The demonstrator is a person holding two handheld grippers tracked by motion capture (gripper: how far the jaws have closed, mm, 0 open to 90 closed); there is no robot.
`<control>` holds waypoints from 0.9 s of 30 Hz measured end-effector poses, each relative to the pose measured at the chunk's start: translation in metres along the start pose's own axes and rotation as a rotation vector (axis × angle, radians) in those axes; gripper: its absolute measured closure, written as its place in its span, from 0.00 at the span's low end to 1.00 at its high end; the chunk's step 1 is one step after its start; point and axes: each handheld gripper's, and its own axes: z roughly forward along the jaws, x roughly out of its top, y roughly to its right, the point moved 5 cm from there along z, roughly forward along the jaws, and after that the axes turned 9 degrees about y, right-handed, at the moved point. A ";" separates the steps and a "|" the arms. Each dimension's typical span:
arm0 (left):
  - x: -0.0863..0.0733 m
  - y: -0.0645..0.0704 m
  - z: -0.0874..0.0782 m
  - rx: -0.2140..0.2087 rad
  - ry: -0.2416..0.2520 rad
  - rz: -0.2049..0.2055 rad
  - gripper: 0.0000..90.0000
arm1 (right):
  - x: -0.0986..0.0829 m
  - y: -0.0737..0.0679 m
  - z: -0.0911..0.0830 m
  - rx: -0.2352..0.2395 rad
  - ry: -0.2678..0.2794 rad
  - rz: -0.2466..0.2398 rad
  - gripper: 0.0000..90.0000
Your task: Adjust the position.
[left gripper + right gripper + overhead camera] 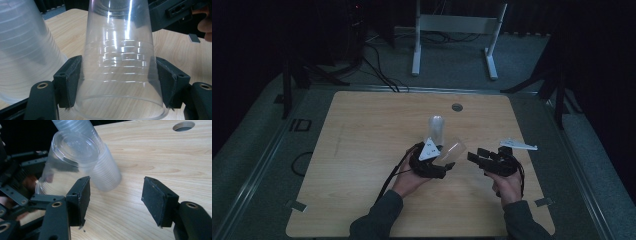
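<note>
While the left gripper (447, 167) clamps a single clear plastic cup (120, 62) between its two black pads, the cup lies tilted, its closed base pointing toward the right gripper (477, 157) and its open rim nearest the left gripper's camera. In the left gripper view both pads (68, 80) press against the cup's ribbed wall. A stack of cups (437, 129) stands upside down on the wooden table (362, 150), just beyond the left gripper and beside the held cup. The right gripper sits just to the right of the held cup, jaws spread wide with only bare tabletop between them; no contact with the cup. In the right gripper view the held cup's base (75, 147) faces the camera, ahead and to the left of its jaws, the stack behind it
</note>
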 end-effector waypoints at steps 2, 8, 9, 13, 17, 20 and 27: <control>0.000 0.000 -0.001 -0.013 -0.009 0.004 0.32 | 0.001 0.000 -0.001 -0.010 -0.012 -0.026 0.44; -0.002 0.002 -0.001 -0.038 -0.041 0.028 0.32 | 0.003 -0.001 -0.001 -0.018 -0.069 -0.093 0.42; -0.002 0.002 -0.001 -0.042 -0.044 0.029 0.32 | 0.003 -0.001 -0.001 -0.020 -0.082 -0.104 0.42; -0.004 0.003 0.000 -0.058 -0.060 0.031 0.32 | 0.001 -0.002 0.001 -0.037 -0.127 -0.171 0.42; -0.005 0.003 -0.001 -0.062 -0.066 0.034 0.32 | 0.001 -0.004 0.003 -0.043 -0.144 -0.208 0.42; -0.005 0.001 -0.003 -0.068 -0.073 0.041 0.32 | 0.002 -0.005 0.003 -0.041 -0.153 -0.224 0.42; -0.003 0.000 -0.007 -0.080 -0.084 0.046 0.32 | 0.001 -0.010 0.003 -0.022 -0.191 -0.282 0.41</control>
